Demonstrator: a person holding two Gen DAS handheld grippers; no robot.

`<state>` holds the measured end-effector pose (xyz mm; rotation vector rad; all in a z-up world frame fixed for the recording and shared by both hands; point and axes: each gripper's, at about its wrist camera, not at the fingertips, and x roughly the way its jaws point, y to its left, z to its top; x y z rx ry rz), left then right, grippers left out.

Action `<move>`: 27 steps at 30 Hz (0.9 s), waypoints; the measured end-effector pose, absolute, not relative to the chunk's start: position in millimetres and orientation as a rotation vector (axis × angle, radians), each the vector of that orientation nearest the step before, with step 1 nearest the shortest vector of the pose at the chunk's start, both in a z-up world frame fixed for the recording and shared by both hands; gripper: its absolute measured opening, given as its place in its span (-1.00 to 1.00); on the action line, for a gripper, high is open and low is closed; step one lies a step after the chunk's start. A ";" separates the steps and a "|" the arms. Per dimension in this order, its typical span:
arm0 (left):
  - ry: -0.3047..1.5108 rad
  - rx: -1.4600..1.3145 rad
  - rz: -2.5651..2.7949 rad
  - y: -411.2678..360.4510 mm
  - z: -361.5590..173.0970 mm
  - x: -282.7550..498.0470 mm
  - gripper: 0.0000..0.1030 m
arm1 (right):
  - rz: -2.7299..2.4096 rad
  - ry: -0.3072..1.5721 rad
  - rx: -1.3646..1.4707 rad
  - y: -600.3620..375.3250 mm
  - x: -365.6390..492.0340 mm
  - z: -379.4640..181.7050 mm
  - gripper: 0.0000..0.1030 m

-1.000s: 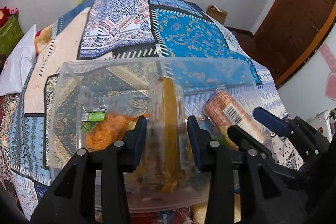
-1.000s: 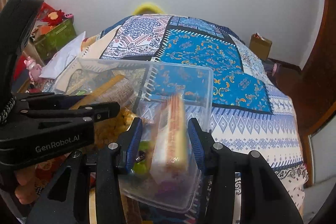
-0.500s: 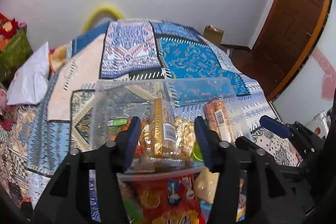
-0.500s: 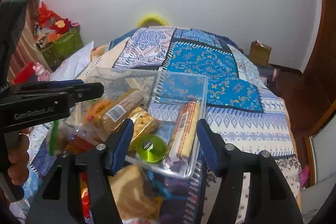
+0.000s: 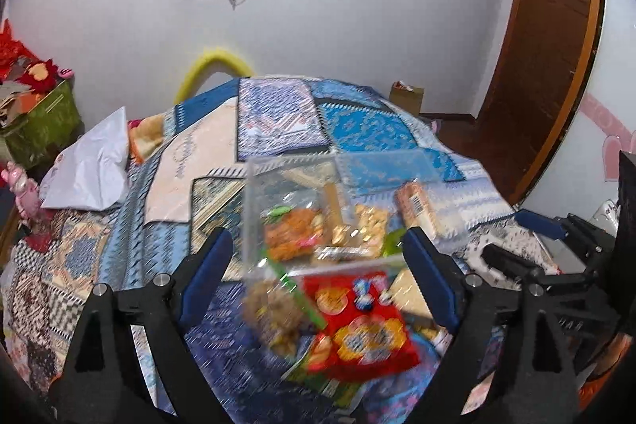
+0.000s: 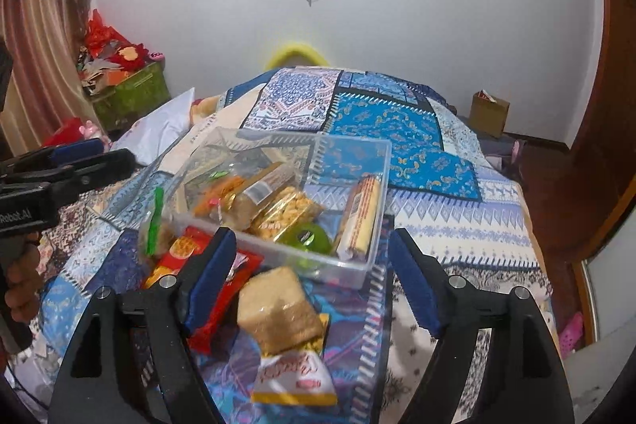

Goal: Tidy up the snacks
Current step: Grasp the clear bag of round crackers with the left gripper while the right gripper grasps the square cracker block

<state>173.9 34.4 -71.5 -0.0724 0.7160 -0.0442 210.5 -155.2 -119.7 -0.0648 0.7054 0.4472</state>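
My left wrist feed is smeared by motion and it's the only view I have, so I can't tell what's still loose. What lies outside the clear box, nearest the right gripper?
Observer: A tan brick-shaped packet lies on the quilt, just in front of the clear box and apart from it.
Operator: Anything nearer than that packet?
Observer: Yes, a white and yellow sachet with red print, touching the packet's near edge.
Operator: Is the right gripper holding anything?
Observer: No. The right gripper is open. Its jaws have just been opening, and nothing is pressed between its pads.
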 end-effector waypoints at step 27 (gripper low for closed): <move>0.986 -0.067 -0.029 68.6 -192.9 177.0 0.71 | 0.491 0.896 -0.102 -134.7 205.5 -192.4 0.48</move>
